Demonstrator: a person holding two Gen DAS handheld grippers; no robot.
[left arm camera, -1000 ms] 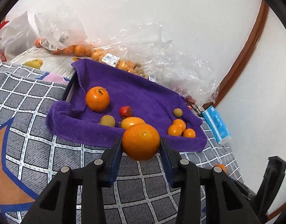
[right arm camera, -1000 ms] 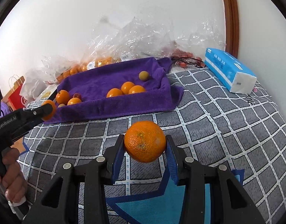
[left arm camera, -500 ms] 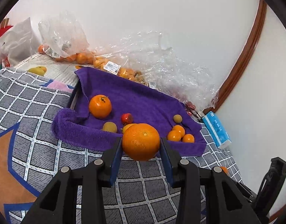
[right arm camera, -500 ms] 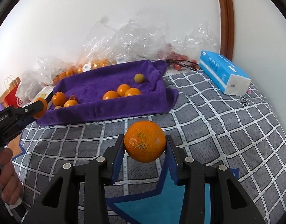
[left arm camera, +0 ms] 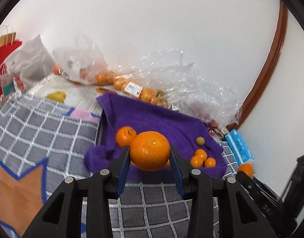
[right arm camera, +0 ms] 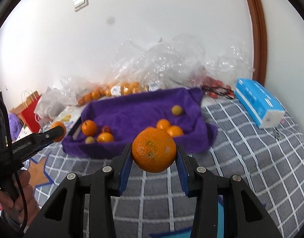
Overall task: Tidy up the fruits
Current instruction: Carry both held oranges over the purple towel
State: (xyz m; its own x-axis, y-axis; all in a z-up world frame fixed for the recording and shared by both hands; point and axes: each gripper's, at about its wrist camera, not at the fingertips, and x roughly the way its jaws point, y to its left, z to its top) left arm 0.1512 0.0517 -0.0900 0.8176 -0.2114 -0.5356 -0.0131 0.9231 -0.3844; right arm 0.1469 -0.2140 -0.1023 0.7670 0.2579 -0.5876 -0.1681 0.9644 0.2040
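Note:
My left gripper [left arm camera: 150,161] is shut on a large orange [left arm camera: 150,150], held above the checked blanket in front of the purple towel-lined tray [left arm camera: 152,117]. My right gripper [right arm camera: 153,158] is shut on another large orange [right arm camera: 153,149], also short of the tray [right arm camera: 132,109]. Inside the tray lie a mandarin [left arm camera: 125,135], several small oranges [left arm camera: 201,157] and a small yellow-green fruit [left arm camera: 200,140]. The left gripper [right arm camera: 57,131] with its orange shows at the left of the right wrist view; the right gripper's orange [left arm camera: 245,169] shows at the right of the left wrist view.
Clear plastic bags of oranges [left arm camera: 120,81] are piled against the white wall behind the tray. A blue tissue pack [right arm camera: 259,103] lies right of the tray. A red paper bag [left arm camera: 5,59] stands far left. The grey checked blanket [right arm camera: 251,158] covers the surface.
Both grippers have risen with their oranges still held, so the tray and blanket sit lower in both views. The tray's contents have not shifted.

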